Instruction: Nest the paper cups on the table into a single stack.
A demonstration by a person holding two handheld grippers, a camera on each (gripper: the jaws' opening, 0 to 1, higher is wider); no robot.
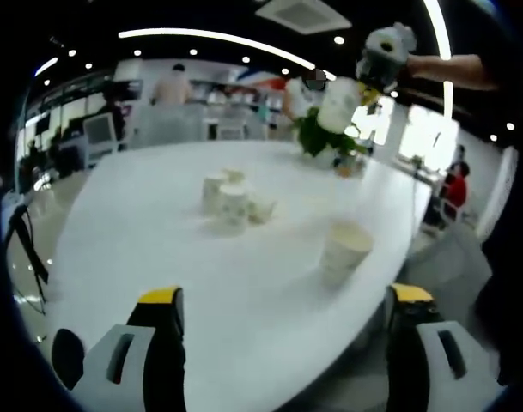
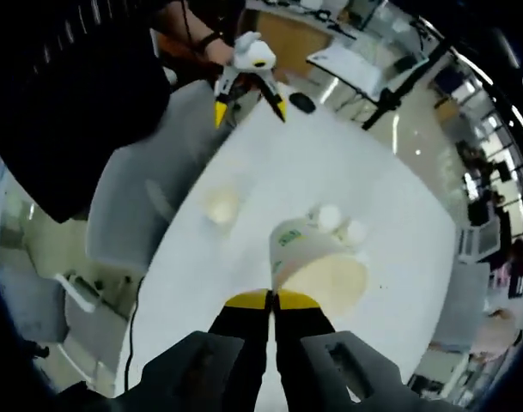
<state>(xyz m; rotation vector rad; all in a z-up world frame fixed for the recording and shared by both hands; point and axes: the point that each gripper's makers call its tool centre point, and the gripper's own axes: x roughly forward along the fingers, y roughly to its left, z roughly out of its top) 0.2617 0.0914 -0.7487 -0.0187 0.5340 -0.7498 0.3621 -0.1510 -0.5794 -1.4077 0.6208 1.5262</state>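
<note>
My left gripper [image 1: 287, 296] hangs open low over the near edge of the white table [image 1: 149, 249], nothing between its yellow-tipped jaws. Ahead of it stands a single paper cup [image 1: 345, 249], and further back a cluster of paper cups [image 1: 228, 200]. My right gripper [image 2: 272, 300] is shut on the wall of a white paper cup [image 2: 317, 262] with green print, held high above the table. In the left gripper view that right gripper [image 1: 365, 91] hangs at the upper right with the held cup [image 1: 338, 105]. From above, the single cup [image 2: 220, 206], the cluster [image 2: 338, 225] and the open left gripper [image 2: 250, 110] show.
A green plant [image 1: 325, 139] in a pot stands at the table's far side. Grey chairs [image 2: 128, 210] line the table's edge. A person in dark clothes [image 2: 81, 94] stands beside them. People and furniture fill the room behind.
</note>
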